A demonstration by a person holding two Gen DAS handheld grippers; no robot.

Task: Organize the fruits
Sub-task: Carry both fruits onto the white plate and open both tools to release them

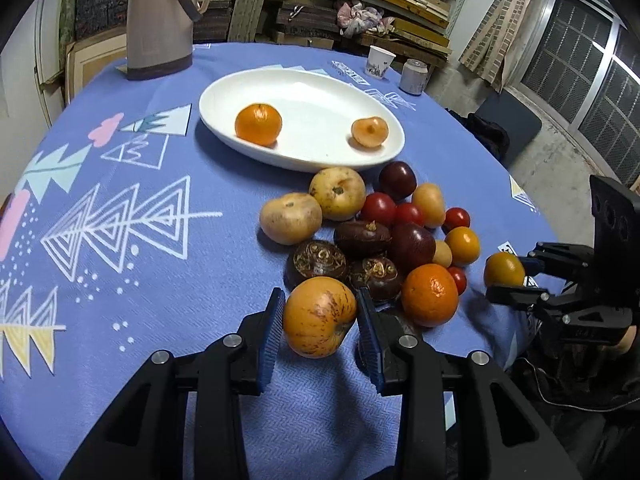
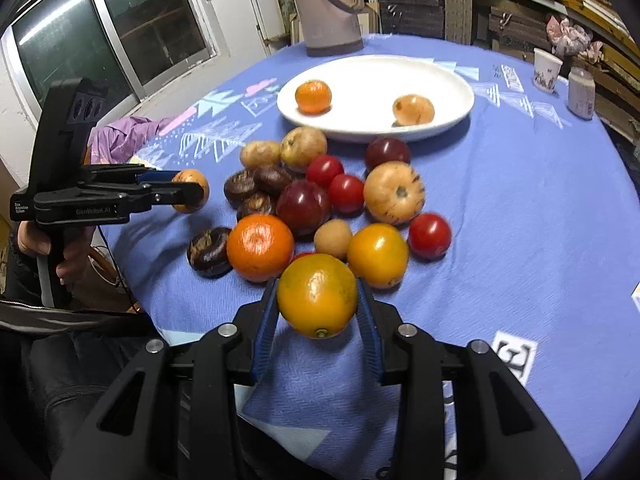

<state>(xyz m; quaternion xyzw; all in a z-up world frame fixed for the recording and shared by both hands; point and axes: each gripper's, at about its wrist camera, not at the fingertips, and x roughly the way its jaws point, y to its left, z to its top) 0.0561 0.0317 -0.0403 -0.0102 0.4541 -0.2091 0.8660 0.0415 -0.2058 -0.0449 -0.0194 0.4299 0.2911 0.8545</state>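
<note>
Fruits mostly sit in a loose pile (image 1: 372, 236) on the blue-clothed worktop (image 1: 120, 208), just in front of the white oval plate (image 1: 304, 80). Only two pieces are on that plate so far: a mandarin (image 1: 258, 124) toward one end and a pale orange fruit (image 1: 370, 132) toward the other, well apart.

Your left gripper (image 1: 320, 330) is clenched on a speckled orange-yellow fruit (image 1: 319, 316) at the near edge of the pile, both blue pads pressing its sides. Your right gripper (image 2: 318, 304) grips a smooth yellow-orange fruit (image 2: 317, 295), which looks lifted clear of the cloth.

So you seem to be early on: two placed, two in hand, and roughly a dozen and a half left, among them red tomatoes, dark plums, brown water chestnuts, another mandarin (image 1: 430, 295) and pale round fruits. Whether sorting by kind is wanted, I cannot tell.
</note>
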